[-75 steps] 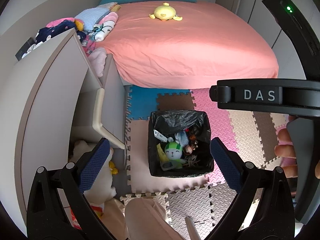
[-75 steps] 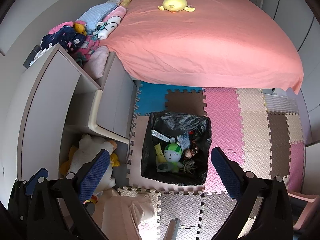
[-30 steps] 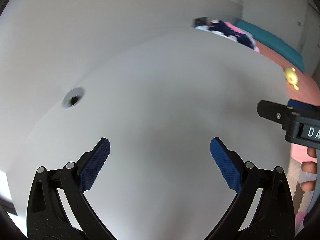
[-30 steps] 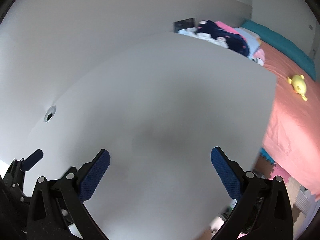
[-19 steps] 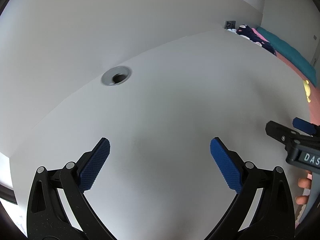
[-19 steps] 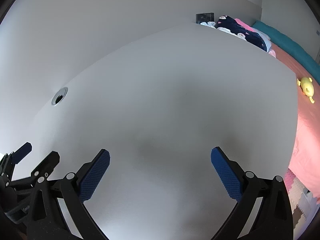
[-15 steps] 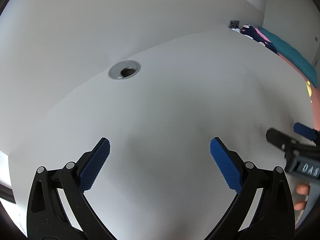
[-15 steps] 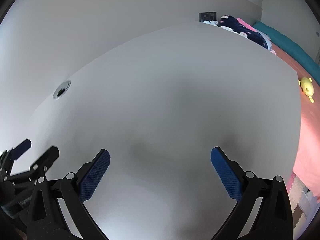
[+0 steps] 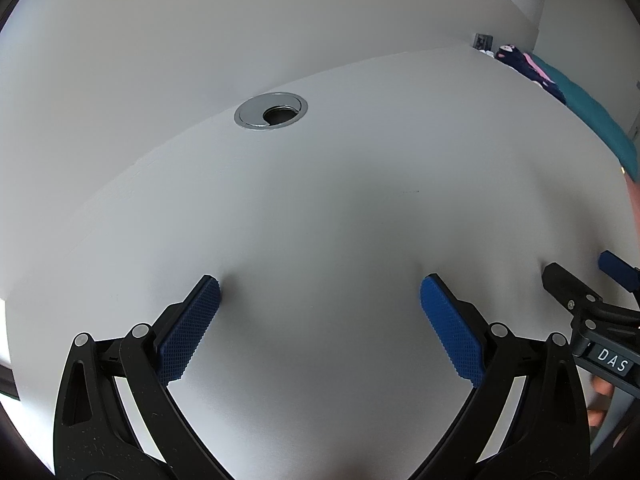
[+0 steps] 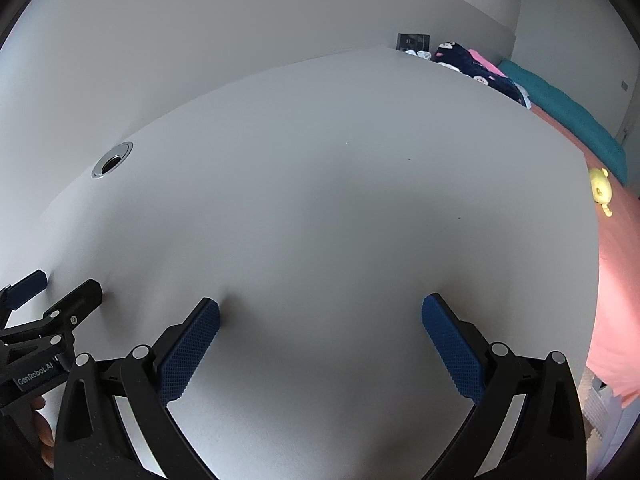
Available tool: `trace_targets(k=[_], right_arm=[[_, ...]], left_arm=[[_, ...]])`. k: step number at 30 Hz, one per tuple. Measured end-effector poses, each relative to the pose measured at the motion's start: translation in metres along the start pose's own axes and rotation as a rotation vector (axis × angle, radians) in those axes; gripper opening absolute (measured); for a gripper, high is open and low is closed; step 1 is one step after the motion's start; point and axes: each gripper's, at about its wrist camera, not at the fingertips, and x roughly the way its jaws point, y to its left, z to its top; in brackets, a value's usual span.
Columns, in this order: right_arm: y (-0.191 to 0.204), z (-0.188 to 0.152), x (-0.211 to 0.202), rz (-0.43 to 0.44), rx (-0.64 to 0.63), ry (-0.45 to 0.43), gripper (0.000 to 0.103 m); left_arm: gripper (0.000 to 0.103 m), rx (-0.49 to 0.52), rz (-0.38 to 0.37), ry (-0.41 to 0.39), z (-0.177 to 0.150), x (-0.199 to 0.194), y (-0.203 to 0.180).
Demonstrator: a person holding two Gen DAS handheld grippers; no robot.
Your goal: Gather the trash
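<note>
Both grippers hover low over a bare white desk top (image 9: pixel 340 208). My left gripper (image 9: pixel 319 292) is open and empty, its blue pads (image 9: pixel 188 332) spread wide. My right gripper (image 10: pixel 320 312) is open and empty too. The right gripper shows at the right edge of the left wrist view (image 9: pixel 592 300). The left gripper shows at the lower left of the right wrist view (image 10: pixel 44 304). No trash and no bin is in view.
A round silver cable grommet (image 9: pixel 271 111) sits in the desk near the wall; it also shows in the right wrist view (image 10: pixel 112 159). Beyond the desk's far edge are a pink bed (image 10: pixel 616 264), a teal pillow (image 10: pixel 568 116), a yellow plush (image 10: pixel 600 190) and folded clothes (image 10: pixel 476 66).
2.5 s ago both cameras looked down at the black-lined trash bin on the foam floor mat. They have swung up and left onto the desk top; both grippers stay open and have come lower.
</note>
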Motion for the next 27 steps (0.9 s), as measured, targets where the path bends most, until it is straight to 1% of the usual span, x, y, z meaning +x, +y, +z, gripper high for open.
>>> trace_targets(k=[27], right_arm=[[0.0008, 0.0004, 0.0000, -0.001, -0.001, 0.000, 0.101]], left_arm=[[0.097, 0.001, -0.001, 0.001, 0.0012, 0.0010, 0.0018]])
